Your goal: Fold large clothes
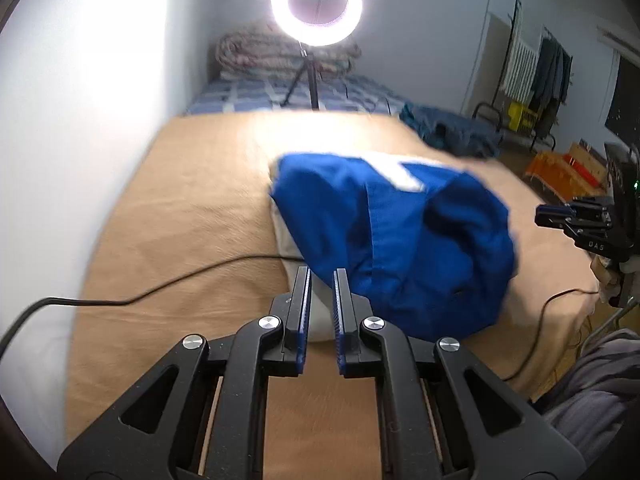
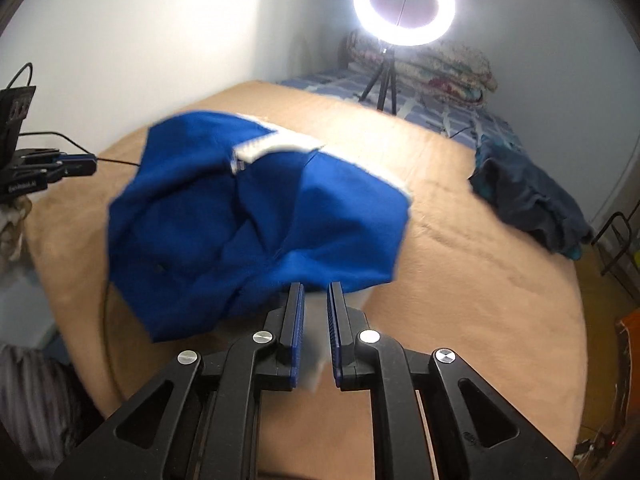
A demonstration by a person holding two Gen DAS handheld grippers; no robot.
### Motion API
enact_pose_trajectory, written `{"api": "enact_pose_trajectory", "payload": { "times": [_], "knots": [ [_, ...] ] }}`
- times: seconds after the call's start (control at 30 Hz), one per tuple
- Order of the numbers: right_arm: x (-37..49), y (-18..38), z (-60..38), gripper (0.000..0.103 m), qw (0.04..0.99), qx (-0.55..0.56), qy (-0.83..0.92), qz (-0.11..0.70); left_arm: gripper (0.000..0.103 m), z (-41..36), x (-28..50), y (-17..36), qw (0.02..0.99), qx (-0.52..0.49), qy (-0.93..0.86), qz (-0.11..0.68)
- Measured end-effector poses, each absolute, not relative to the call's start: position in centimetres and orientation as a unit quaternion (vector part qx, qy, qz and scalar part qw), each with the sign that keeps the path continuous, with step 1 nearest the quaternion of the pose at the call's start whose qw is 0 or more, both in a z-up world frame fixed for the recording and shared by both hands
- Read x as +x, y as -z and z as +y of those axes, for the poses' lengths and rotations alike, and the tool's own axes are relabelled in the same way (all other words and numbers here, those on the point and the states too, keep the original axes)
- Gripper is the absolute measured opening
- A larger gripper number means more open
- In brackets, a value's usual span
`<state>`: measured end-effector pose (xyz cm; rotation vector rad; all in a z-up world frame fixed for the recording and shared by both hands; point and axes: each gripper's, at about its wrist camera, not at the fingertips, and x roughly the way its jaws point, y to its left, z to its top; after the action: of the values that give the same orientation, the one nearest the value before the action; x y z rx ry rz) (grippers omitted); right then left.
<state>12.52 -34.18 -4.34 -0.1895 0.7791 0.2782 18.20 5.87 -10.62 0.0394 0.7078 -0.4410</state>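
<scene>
A blue garment (image 1: 400, 240) with white trim and a white underside lies bunched and blurred on the tan blanket (image 1: 192, 220) of a bed. My left gripper (image 1: 322, 272) is at its near left edge, jaws a narrow gap apart with white cloth showing loose between them. My right gripper (image 2: 316, 286) is at the garment's (image 2: 240, 220) near right edge, jaws likewise slightly apart with blurred white cloth in the gap. Each gripper shows in the other's view: the right gripper (image 1: 552, 214) at the far right, the left gripper (image 2: 80, 164) at the far left.
A lit ring light (image 1: 276, 4) on a tripod stands at the bed's far end, before a folded quilt (image 1: 256, 52). A dark blue clothes pile (image 2: 528, 200) lies at the back right. A black cable (image 1: 160, 292) crosses the blanket. A white wall runs along the left.
</scene>
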Motion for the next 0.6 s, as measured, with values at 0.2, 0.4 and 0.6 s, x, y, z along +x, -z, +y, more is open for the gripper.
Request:
{"api": "enact_pose_trajectory", "payload": {
  "times": [0.2,0.4,0.6],
  "knots": [
    [8.3,-1.0,-37.8,0.03,0.93,-0.044,-0.131,0.341,0.036,10.1,14.5,3.5,0.928,-0.021,0.217,0.303],
    [5.6,-7.8,-41.3,0.034,0.949,-0.002,-0.134,0.286,0.037,13.8,12.2,-4.9,0.939,-0.06,0.218,0.258],
    [2.9,-15.3,-43.3,0.04,0.966,0.005,-0.129,0.224,0.038,16.9,9.5,-12.5,0.955,-0.072,0.201,0.205]
  ]
}}
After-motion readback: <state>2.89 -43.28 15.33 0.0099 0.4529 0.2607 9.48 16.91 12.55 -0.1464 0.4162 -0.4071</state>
